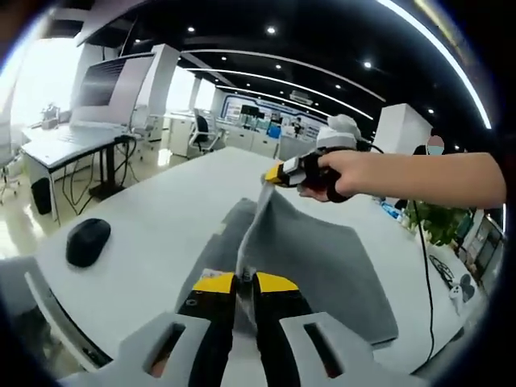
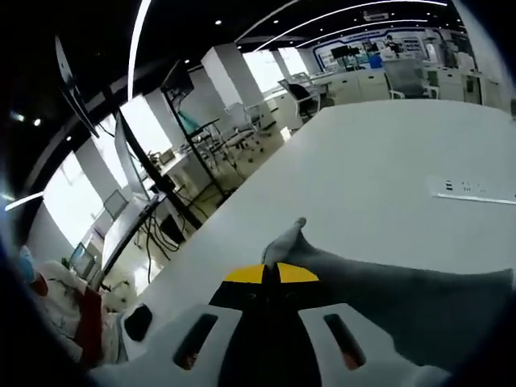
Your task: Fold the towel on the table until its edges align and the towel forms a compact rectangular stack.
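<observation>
Left gripper view: left gripper (image 1: 244,282) at bottom centre, yellow-tipped jaws pinched tight on a raised edge of the grey towel (image 1: 322,266). Towel partly spread on the white table (image 1: 161,210), one fold lifted off the surface between the two tools. Right gripper (image 1: 272,175) entering from the right, held by a hand (image 1: 343,173), its yellow tip clamped on the far end of the same lifted edge. Black computer mouse (image 1: 88,240) lying on the table to the left, well apart from the towel. Dark cable (image 1: 425,266) running down the table's right side, green plant (image 1: 439,219) beyond it. Desk with a monitor (image 1: 109,81) in the far left background. No readable writing. Right gripper view: right gripper (image 2: 270,274) at bottom centre, jaws closed on a towel (image 2: 387,298) corner, a small tip of cloth poking up past the yellow pads. Rest of the towel trailing off to the right, over the table (image 2: 379,177). White power strip (image 2: 476,192) lying on the table at right, apart from the towel; markings too small to read. Office desks and chairs behind.
</observation>
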### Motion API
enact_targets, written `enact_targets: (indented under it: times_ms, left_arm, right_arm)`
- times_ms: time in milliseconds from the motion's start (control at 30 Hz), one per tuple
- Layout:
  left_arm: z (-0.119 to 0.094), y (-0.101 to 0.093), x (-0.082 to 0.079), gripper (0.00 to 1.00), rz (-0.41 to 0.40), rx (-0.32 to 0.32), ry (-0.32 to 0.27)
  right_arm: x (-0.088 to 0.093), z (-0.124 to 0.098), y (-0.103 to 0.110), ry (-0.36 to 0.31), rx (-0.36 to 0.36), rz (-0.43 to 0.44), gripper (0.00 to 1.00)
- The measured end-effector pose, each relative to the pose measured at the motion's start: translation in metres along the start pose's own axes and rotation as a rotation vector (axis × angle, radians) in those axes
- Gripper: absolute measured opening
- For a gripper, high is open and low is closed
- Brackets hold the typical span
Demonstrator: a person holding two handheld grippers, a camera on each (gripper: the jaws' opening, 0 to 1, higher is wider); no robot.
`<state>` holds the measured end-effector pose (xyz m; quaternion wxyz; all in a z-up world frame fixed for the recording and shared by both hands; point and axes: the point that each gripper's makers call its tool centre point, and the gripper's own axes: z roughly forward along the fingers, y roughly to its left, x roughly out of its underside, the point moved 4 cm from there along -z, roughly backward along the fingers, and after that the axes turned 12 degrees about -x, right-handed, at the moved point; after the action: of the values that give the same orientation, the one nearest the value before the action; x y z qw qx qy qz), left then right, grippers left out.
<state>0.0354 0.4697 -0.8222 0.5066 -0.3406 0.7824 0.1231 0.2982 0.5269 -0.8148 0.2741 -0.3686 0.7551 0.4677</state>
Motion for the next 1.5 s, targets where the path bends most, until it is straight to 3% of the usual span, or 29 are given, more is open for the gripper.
enact_targets:
  times_ms: [133, 333, 433, 533, 667, 733, 800, 1033, 1500]
  left_arm:
    - [0.009, 0.008, 0.008, 0.09, 0.004, -0.031, 0.017]
    - [0.018, 0.024, 0.015, 0.09, -0.018, -0.069, 0.035]
    - [0.019, 0.025, 0.018, 0.09, -0.008, -0.071, 0.048]
    - [0.021, 0.026, 0.022, 0.09, 0.000, -0.074, 0.060]
    - [0.021, 0.029, 0.025, 0.10, -0.002, -0.086, 0.073]
    - [0.021, 0.033, 0.026, 0.10, 0.047, -0.116, 0.077]
    - [0.022, 0.032, 0.025, 0.10, 0.059, -0.112, 0.074]
    - [0.025, 0.032, 0.020, 0.11, 0.066, -0.107, 0.071]
    - [0.022, 0.016, 0.010, 0.27, 0.141, -0.055, 0.061]
  right_arm:
    - [0.007, 0.005, -0.006, -0.013, 0.051, -0.018, 0.01]
    - [0.015, 0.017, -0.006, -0.010, 0.055, -0.049, 0.01]
    - [0.018, 0.023, -0.006, 0.010, 0.047, -0.068, 0.02]
    - [0.019, 0.027, -0.003, 0.037, 0.021, -0.179, 0.02]
    - [0.020, 0.029, -0.004, 0.035, 0.003, -0.166, 0.05]
    - [0.019, 0.030, -0.001, 0.034, -0.021, -0.162, 0.04]
    - [0.017, 0.029, 0.000, 0.039, -0.022, -0.202, 0.00]
    - [0.017, 0.024, -0.002, 0.044, -0.037, -0.204, 0.04]
    - [0.014, -0.001, -0.015, 0.090, -0.041, -0.268, 0.13]
